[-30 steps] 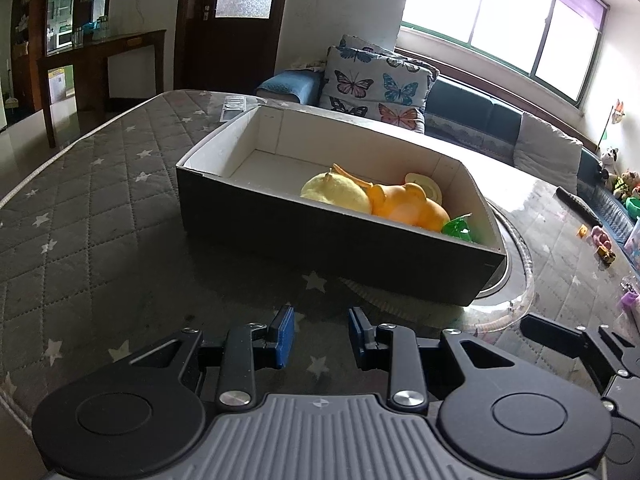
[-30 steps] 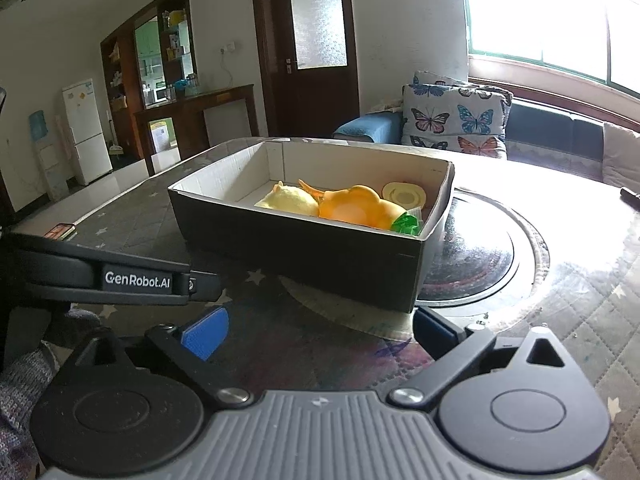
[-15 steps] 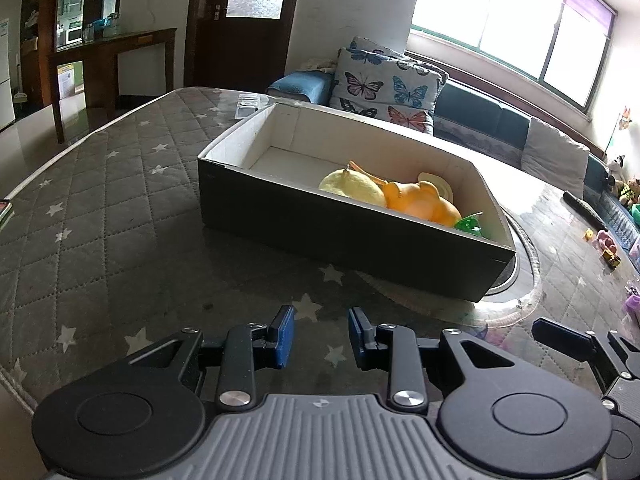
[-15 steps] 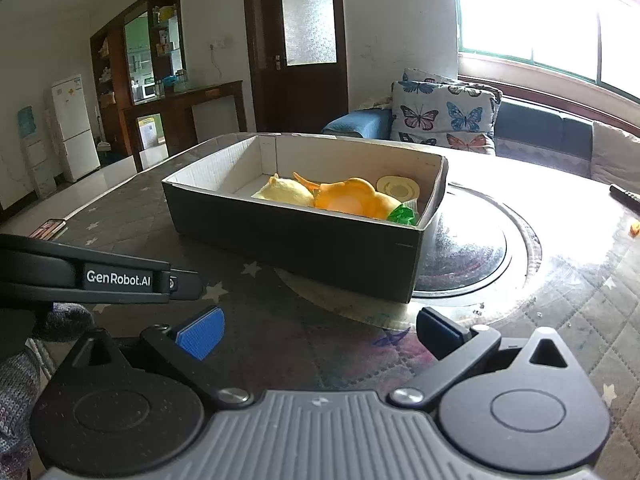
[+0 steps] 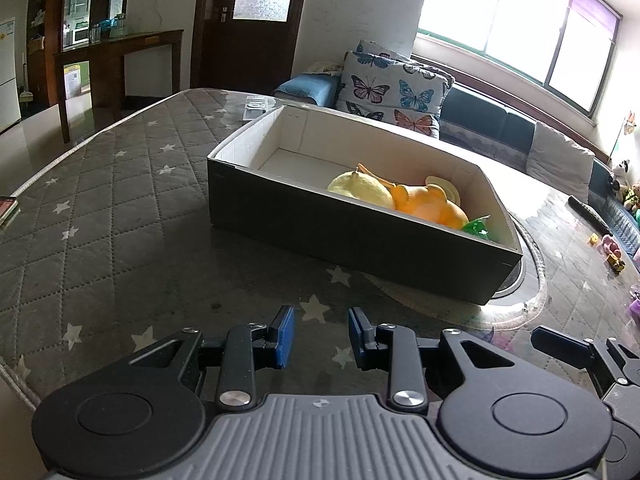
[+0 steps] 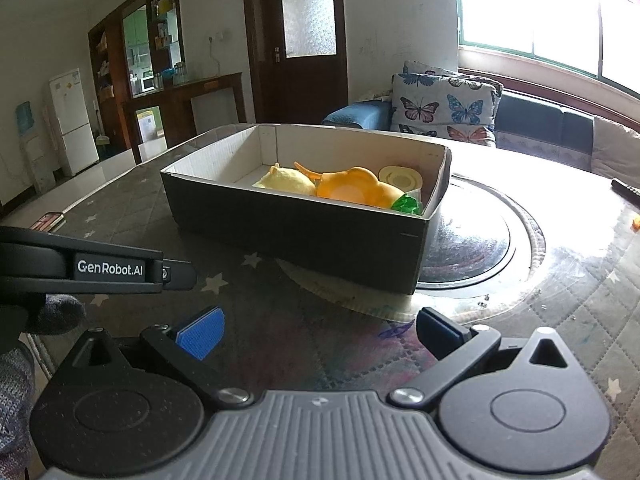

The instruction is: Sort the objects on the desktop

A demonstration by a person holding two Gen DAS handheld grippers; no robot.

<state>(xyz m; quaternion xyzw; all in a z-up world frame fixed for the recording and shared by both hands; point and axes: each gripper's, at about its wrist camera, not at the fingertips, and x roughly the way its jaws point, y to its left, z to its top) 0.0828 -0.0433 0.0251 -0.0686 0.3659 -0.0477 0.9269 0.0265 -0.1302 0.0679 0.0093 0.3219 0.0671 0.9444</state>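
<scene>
A dark cardboard box (image 5: 352, 232) with a white inside stands on the quilted table; it also shows in the right wrist view (image 6: 296, 228). In it lie a yellow soft toy (image 5: 362, 190), an orange toy (image 5: 432, 206), a cream round roll (image 6: 400, 178) and a green item (image 6: 406, 204). My left gripper (image 5: 320, 336) hovers empty above the table in front of the box, its blue pads a small gap apart. My right gripper (image 6: 318, 330) is wide open and empty, also in front of the box.
Small toys (image 5: 610, 246) lie at the table's right edge. A dark remote (image 6: 626, 190) lies far right. A phone (image 6: 48, 220) sits at the left edge. A round glass-covered inset (image 6: 472, 240) lies under the box's right end. The left gripper body (image 6: 100, 268) crosses the right view.
Both grippers have drawn back and away from the box, which looks smaller and further off. The left view has swung to the left. Neither gripper's opening has changed.
</scene>
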